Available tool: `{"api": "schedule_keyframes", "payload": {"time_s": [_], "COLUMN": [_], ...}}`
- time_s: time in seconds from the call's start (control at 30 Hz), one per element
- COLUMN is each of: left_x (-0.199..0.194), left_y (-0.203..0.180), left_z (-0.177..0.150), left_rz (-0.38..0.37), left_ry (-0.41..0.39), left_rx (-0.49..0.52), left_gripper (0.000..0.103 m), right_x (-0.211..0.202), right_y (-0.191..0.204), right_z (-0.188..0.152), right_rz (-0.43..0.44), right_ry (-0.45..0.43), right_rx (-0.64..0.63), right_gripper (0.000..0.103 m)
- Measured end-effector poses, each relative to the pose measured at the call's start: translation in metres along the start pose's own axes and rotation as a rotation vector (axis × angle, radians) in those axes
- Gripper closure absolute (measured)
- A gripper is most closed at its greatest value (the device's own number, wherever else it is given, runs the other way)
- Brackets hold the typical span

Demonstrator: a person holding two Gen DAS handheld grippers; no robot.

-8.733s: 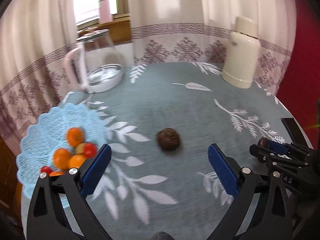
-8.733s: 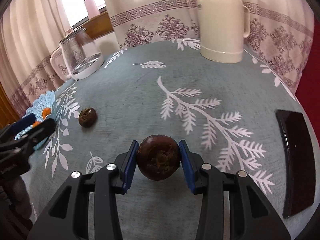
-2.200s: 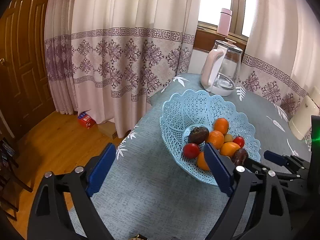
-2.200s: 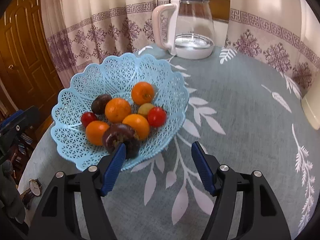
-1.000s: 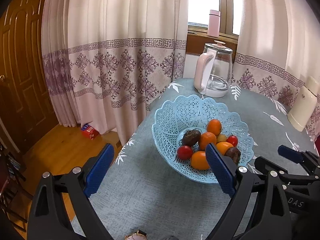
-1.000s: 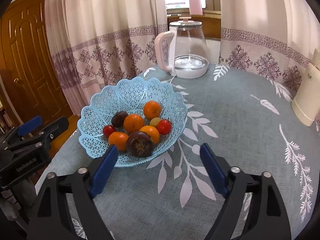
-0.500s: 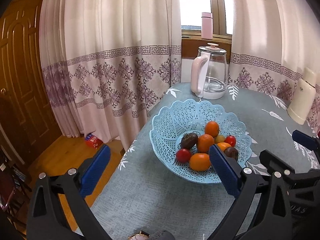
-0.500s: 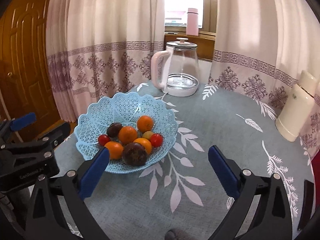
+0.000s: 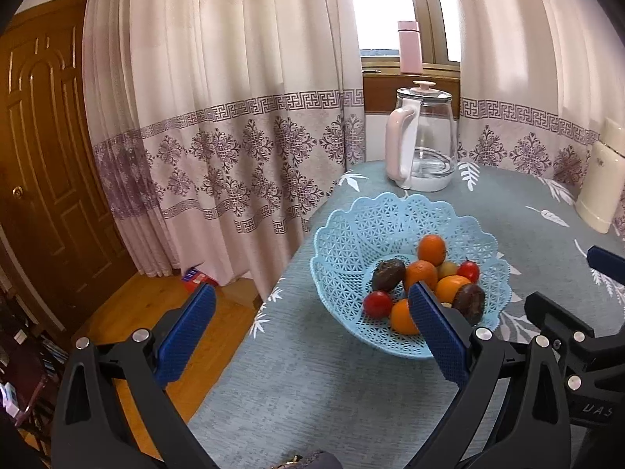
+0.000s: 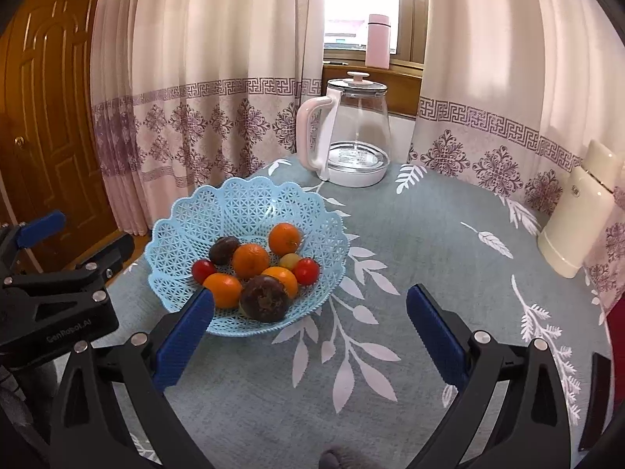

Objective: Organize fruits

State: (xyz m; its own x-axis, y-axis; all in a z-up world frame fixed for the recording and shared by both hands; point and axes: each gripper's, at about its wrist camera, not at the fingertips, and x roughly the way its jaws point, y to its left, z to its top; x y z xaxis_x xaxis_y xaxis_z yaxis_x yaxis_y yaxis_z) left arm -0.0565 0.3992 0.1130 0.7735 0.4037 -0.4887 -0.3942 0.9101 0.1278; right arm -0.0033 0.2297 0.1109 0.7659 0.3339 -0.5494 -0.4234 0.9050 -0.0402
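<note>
A light blue lattice basket (image 9: 351, 234) (image 10: 218, 203) sits near the table's left edge. It holds several oranges (image 10: 250, 260), two red tomatoes (image 10: 306, 271), a small green fruit (image 10: 289, 260) and two dark brown passion fruits (image 10: 265, 298) (image 9: 388, 274). My left gripper (image 9: 308, 332) hovers open and empty in front of the basket, near the table edge. My right gripper (image 10: 310, 328) is open and empty, raised above the cloth just to the basket's right front.
A glass kettle with a pink handle (image 10: 347, 133) stands behind the basket. A cream thermos (image 10: 578, 219) is at the far right. A dark phone (image 10: 597, 398) lies at the right edge. Curtains, a wooden door (image 9: 43, 164) and bare floor are left of the table.
Both grippers have pulled back and up from the basket, so it looks smaller. Earlier the right gripper held a dark passion fruit; that fruit now lies in the basket with the other.
</note>
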Motion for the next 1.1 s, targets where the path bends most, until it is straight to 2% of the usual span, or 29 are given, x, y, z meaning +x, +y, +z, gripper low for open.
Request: {"api": "schedule_keyframes", "payload": {"time_s": [0.3, 1.1], "left_x": [0.003, 0.009], "left_y": [-0.003, 0.003], "left_z": [-0.002, -0.002], "left_rz": [0.029, 0.059], "left_ry": [0.003, 0.016], "left_rx": [0.04, 0.026], "left_gripper": [0.003, 0.003], "right_x": [0.007, 0.021], "right_y": [0.0, 0.011], "right_z": [-0.001, -0.001], "right_rz": [-0.008, -0.022], "right_ry": [0.024, 0.043], "right_rx": [-0.007, -0.065], "right_gripper": [0.005, 0.005]}}
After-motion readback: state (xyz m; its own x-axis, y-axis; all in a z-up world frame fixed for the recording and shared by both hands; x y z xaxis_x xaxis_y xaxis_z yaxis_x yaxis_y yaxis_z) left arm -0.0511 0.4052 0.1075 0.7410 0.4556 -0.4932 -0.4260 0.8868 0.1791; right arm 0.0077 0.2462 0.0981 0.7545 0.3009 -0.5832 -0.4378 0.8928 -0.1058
